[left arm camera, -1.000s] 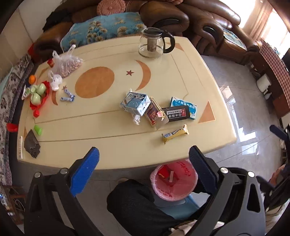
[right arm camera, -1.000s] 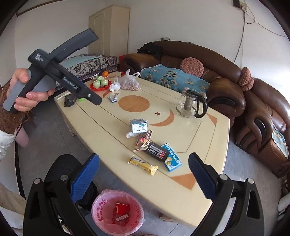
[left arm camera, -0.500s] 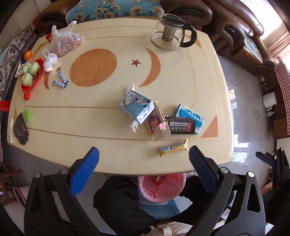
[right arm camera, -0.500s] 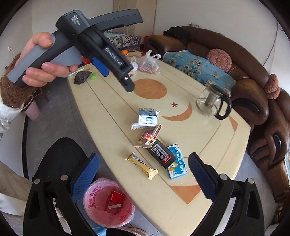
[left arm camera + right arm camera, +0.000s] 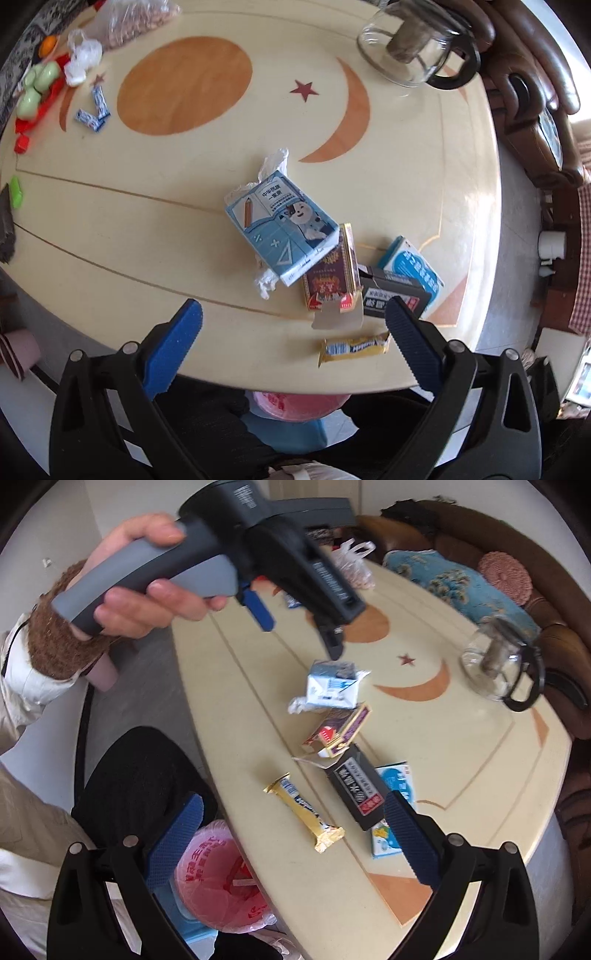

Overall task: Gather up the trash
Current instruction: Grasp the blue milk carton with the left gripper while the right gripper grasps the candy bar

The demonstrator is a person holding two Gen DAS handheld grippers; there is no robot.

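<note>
Trash clustered near desk (image 5: 110,229) edge, over pink-lined bin (image 5: 218,878) for short drops. Left gripper (image 5: 295,332) released above blue carton (image 5: 284,225); right gripper (image 5: 295,834) released, empty.

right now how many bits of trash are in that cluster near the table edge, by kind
cartons and boxes: 4 - blue-and-white carton, red-and-gold box, black box, blue-and-white flat box
snack bar wrappers: 1 - yellow wrapper
total: 5
Both grippers, left and right, are open and holding nothing.
</note>
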